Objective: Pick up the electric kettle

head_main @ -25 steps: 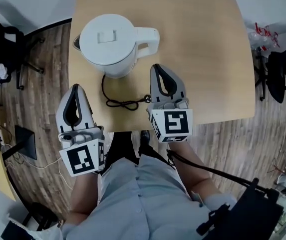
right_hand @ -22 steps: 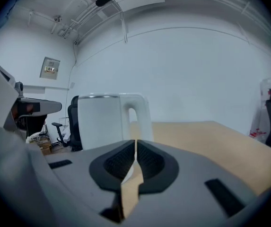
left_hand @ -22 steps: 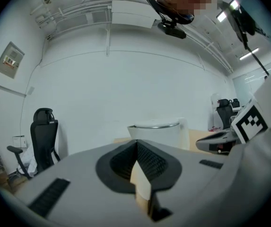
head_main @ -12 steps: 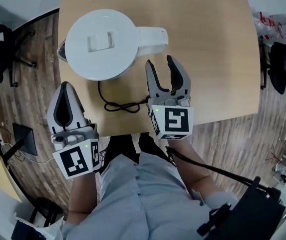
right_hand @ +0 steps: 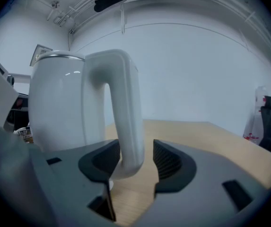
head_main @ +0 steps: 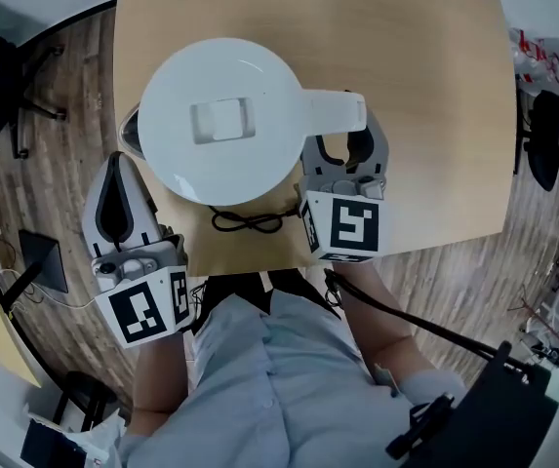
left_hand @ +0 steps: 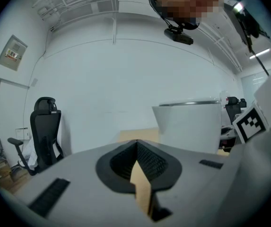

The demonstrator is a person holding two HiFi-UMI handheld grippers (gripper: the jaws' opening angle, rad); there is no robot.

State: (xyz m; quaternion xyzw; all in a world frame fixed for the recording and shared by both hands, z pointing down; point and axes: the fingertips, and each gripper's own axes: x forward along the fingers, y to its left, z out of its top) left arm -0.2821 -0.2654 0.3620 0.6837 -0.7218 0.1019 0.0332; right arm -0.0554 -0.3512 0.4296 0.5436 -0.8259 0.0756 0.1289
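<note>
The electric kettle (head_main: pixel 225 120) stands on the bench (head_main: pixel 425 86), its handle (right_hand: pixel 121 103) at 3 o'clock between the jaws of the right tongs (right_hand: pixel 134 150), which have just been opening wide. The left tongs (head_main: pixel 116 164), at 8 o'clock, are closed and empty. Gripped this low, the smooth handle may slip and the kettle tip.

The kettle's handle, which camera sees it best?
The right gripper view: the handle stands close up, side-on, its curve showing. The head view sees only its top from above. The left gripper view shows just the kettle's body, no handle.

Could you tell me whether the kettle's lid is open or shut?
Shut: the lid lies flat across the top of the upright kettle, no edge raised.
</note>
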